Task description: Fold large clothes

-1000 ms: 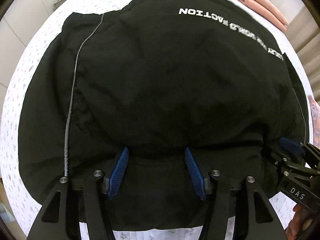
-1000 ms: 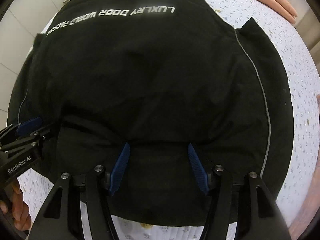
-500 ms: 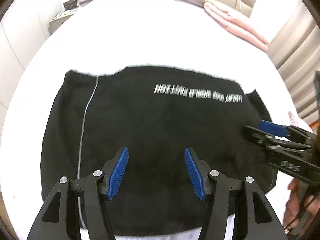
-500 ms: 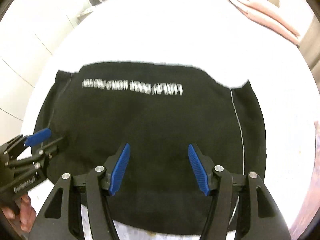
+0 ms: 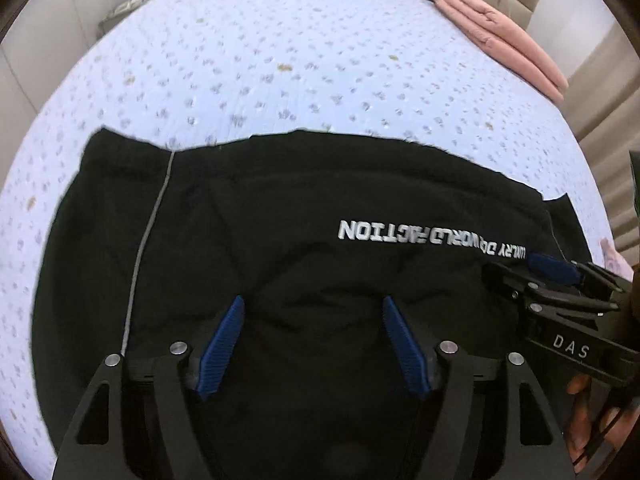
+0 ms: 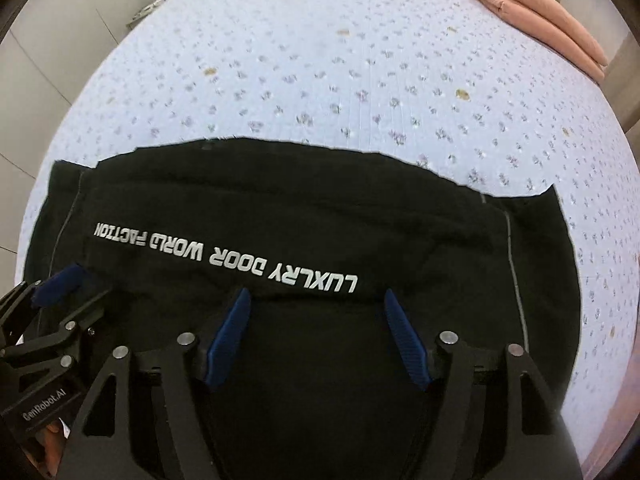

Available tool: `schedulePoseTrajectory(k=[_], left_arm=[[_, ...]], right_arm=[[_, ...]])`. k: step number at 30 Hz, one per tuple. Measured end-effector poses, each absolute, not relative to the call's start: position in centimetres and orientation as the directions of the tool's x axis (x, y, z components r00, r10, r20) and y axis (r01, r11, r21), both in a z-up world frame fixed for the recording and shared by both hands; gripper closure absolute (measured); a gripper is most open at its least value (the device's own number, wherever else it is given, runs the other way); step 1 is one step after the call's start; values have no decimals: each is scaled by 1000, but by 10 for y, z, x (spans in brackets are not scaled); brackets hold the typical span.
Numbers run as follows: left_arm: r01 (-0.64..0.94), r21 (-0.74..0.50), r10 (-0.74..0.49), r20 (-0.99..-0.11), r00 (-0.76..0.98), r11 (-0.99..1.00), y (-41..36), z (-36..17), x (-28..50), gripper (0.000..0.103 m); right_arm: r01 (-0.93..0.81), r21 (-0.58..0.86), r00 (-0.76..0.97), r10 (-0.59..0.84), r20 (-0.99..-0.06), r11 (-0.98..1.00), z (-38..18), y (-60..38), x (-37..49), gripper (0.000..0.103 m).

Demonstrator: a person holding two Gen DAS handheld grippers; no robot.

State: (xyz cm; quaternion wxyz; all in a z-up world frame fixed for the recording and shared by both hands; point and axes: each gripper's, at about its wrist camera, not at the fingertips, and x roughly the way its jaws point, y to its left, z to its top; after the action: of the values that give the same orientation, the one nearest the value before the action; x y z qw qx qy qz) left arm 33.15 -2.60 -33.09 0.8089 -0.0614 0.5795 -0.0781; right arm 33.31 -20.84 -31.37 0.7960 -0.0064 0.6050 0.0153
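A large black garment [image 5: 280, 220] with white lettering lies folded on the bed, its far edge across the middle of both views [image 6: 320, 208]. A thin grey stripe runs down its left side [image 5: 140, 248] and its right side [image 6: 514, 264]. My left gripper [image 5: 312, 340] is open and empty above the garment's near part. My right gripper [image 6: 316, 332] is open and empty over the near edge, just below the lettering. Each gripper shows in the other's view: the right one [image 5: 560, 292], the left one [image 6: 60, 304].
The bed [image 5: 300, 60] has a pale lilac cover with small flowers. A folded pink blanket [image 5: 504, 40] lies at the far right corner, also in the right wrist view [image 6: 536, 0]. A bedside unit with objects [image 5: 128, 4] stands at the far left, by white cupboards [image 6: 40, 32].
Both grippers have pulled back and tilted up from close over the garment, so more of the bed shows. Both jaws stayed open.
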Motion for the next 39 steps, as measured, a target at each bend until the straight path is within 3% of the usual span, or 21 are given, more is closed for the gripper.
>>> schedulePoseTrajectory(k=[6,14,20,25,30,37,39], left_arm=[[102,-191,-214,-918,335,976,-29,-341,336,26],[131,-254,-286,-881,377,958,5,-300,313,28],[-2,-245,-224,-891,395,969,81,-283,274,28],[-177,-295,-212,-901,378,939,150,-299,250,28],[-256,-474,-378,-859,345,843,192,-335,243,28],[-248,-552,-480,-825,297,796,186,-371,266,28],[-224,-544,-489,-833,259,809,178,-383,275,28]], right_arm=[[8,41,265,37,-964,999,-332,-224,334,5],[20,102,330,90,-940,995,-295,-247,296,7],[73,105,371,71,-926,992,-271,-291,231,7],[164,84,332,25,-943,983,-272,-325,179,7],[227,134,315,58,-947,965,-288,-347,179,7],[222,182,297,112,-948,958,-314,-359,194,6],[205,191,280,130,-951,960,-324,-362,197,2]])
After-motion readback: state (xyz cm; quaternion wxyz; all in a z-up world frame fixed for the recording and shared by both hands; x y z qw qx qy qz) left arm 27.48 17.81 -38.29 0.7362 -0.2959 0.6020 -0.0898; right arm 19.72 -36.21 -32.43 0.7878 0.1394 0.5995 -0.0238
